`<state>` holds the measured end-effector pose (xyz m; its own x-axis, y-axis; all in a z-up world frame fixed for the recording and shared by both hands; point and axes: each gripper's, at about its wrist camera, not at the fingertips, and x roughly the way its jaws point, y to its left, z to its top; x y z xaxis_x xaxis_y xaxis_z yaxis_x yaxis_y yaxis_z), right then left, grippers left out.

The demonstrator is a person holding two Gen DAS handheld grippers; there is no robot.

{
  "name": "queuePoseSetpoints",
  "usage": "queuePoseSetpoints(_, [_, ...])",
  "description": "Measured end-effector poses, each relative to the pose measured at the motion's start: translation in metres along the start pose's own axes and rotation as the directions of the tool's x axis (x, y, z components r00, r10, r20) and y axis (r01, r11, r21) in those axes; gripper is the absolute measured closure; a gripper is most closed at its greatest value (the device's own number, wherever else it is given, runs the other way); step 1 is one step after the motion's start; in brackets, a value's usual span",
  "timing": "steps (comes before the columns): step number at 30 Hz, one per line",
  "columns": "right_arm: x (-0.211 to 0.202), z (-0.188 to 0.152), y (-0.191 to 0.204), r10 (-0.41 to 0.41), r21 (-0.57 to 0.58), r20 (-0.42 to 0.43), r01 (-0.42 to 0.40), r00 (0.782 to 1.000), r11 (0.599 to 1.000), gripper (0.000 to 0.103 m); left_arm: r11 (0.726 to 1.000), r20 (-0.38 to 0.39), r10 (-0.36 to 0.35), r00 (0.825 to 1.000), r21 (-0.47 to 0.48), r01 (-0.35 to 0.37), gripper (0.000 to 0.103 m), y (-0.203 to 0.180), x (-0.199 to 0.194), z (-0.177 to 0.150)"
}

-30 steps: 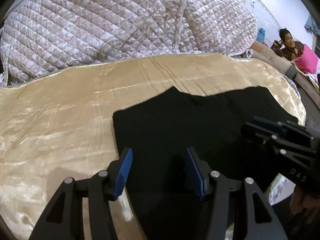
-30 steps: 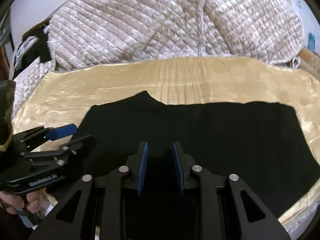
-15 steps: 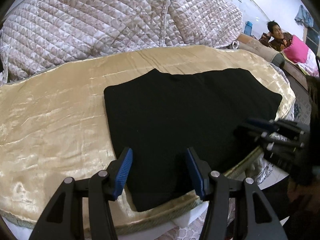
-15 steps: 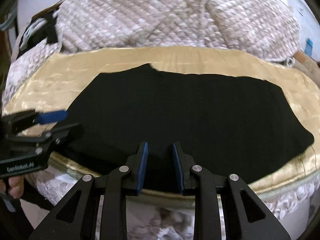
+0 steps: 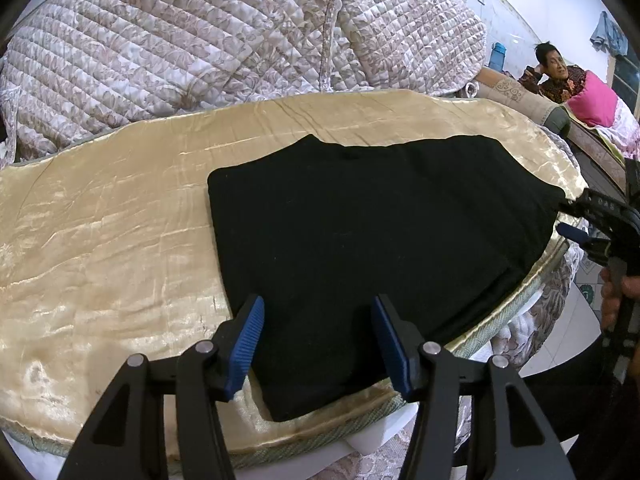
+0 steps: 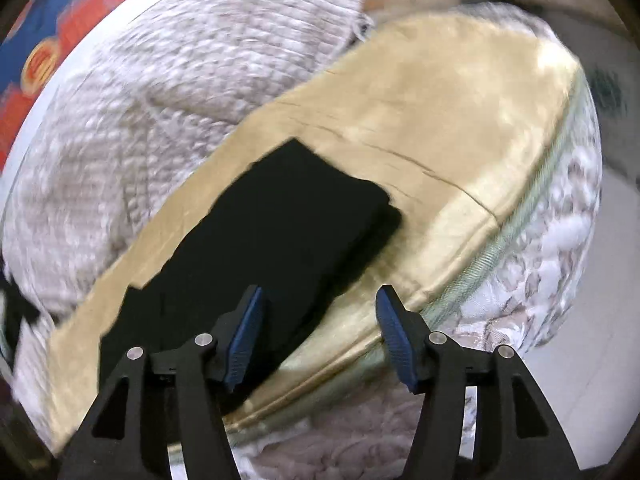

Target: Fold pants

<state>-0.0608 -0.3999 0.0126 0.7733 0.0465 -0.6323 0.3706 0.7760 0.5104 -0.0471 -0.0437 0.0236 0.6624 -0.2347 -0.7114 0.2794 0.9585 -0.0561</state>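
Note:
The black pants [image 5: 372, 248] lie folded flat on a gold satin cover [image 5: 104, 240] on the bed. My left gripper [image 5: 318, 340] is open and empty, hovering above the pants' near edge. My right gripper [image 6: 318, 336] is open and empty at the bed's right end, over the cover's edge just off the pants [image 6: 260, 256]. It also shows in the left wrist view [image 5: 580, 236] at the far right, beside the pants' right end. The right wrist view is tilted and blurred.
A quilted floral duvet [image 5: 224, 40] is heaped behind the gold cover. A person [image 5: 560, 76] reclines on another bed at the far right. The bed's front edge [image 5: 496, 312] drops to a tiled floor [image 5: 568, 340].
Both grippers have drawn back from the pants toward the bed's edge. My right gripper has opened wide and swung to the pants' right end. The pants lie still.

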Motion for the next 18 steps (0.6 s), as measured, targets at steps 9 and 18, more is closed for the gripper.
queuePoseSetpoints(9, [0.020,0.022,-0.006,0.017,0.066,0.037,-0.019,0.999,0.998,0.044,1.000,0.002,0.000,1.000,0.000,0.000,0.041,-0.001,0.003,0.000])
queuePoseSetpoints(18, [0.025,0.031,-0.006,0.082,0.088,0.084,-0.090,0.993,0.992,0.046,1.000,0.002,0.001,1.000,0.003,-0.001,0.038,-0.002,0.007,0.003])
